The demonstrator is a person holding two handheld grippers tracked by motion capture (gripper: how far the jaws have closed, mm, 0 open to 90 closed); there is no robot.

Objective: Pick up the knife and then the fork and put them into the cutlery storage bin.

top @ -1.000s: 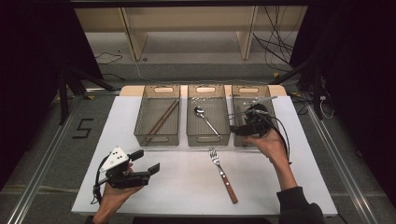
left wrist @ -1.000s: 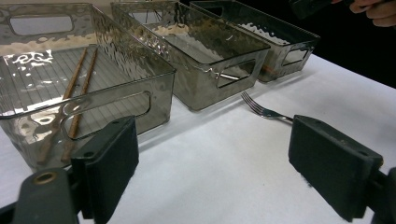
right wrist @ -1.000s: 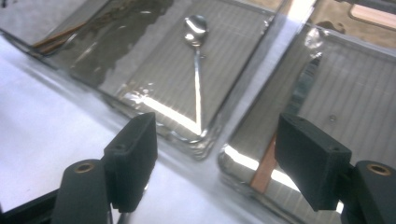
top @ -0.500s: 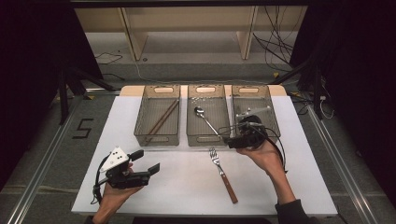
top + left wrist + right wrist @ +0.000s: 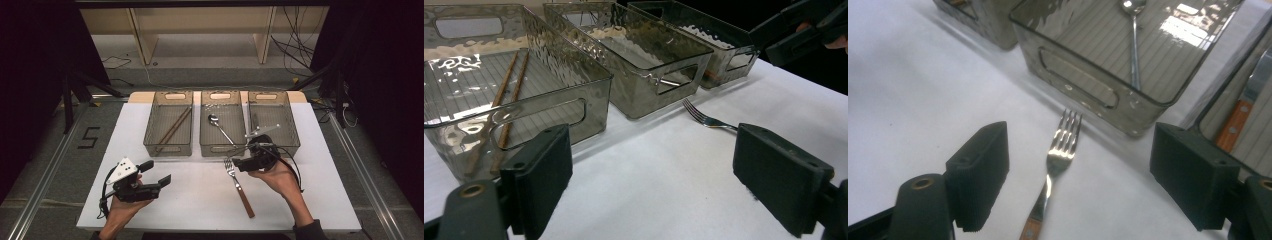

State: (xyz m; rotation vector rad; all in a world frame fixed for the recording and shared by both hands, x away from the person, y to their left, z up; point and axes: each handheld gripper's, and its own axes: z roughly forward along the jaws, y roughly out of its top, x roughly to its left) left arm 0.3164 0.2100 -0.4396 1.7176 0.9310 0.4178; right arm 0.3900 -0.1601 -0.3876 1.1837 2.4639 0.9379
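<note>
A fork with a wooden handle lies on the white table, tines toward the bins. My right gripper hovers just right of the tines. Its jaws have just been opening and are now open, holding nothing. In the right gripper view, the fork lies on the table just ahead of the right gripper, untouched. My left gripper rests open at the front left. The left gripper has nothing in it, and the fork lies farther off.
Three clear bins stand side by side at the back. The left bin holds chopsticks, the middle bin a spoon, the right bin a wooden-handled knife. A shelf and cables lie beyond the table.
The right gripper has moved from over the right bin toward the front and left, sinking to the fork's tines. The left gripper has not moved.
</note>
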